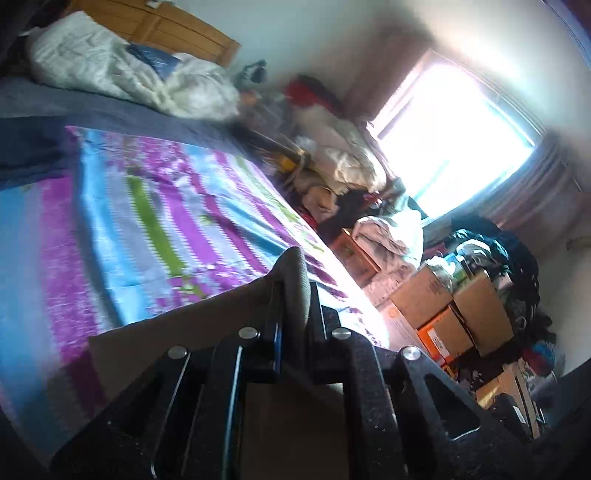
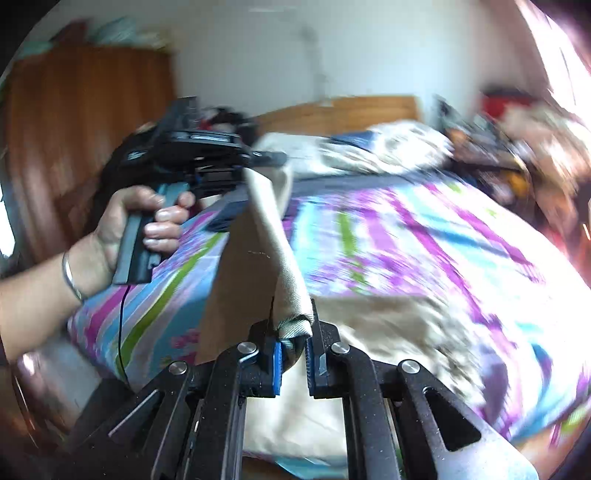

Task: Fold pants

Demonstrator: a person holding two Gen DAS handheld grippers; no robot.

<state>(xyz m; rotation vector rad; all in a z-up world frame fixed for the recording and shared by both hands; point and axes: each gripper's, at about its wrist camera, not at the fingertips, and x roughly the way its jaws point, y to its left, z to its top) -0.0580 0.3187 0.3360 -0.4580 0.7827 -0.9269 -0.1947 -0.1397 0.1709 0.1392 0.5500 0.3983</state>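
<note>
**Over the striped bedspread: both grippers pinching the beige pants**

Above the bed, the beige pants (image 2: 284, 266) are hanging stretched between the two grippers, with the rest of the fabric trailing down onto the purple, blue and green striped bedspread (image 2: 424, 236) near its close edge.

Right gripper (image 2: 293, 350) is clamping a rolled hem of the pants between its blue pads (image 2: 277, 363), jaws narrow with the cloth bunched in the gap. From there the fabric is running up as a taut band to the left gripper (image 2: 258, 162), which is pinching the other end higher up over the bed. A hand (image 2: 125, 229) with a silver bangle (image 2: 72, 275) on the wrist is gripping that tool's handle, and a thin black cable is dangling below it.

In the left wrist view, the left gripper's jaws are sitting close together around a fold of the same beige cloth poking up between them, with a flat panel of pants spreading off to the left over the bedspread.

Further back, a crumpled white duvet (image 1: 122, 70) is lying against the wooden headboard (image 1: 173, 33). Cardboard boxes (image 1: 454, 310) and heaped clothes are piling up beside the bed under a bright window (image 1: 454, 147). Right view is pretty motion-blurred, so fine detail is hard to tell.
</note>
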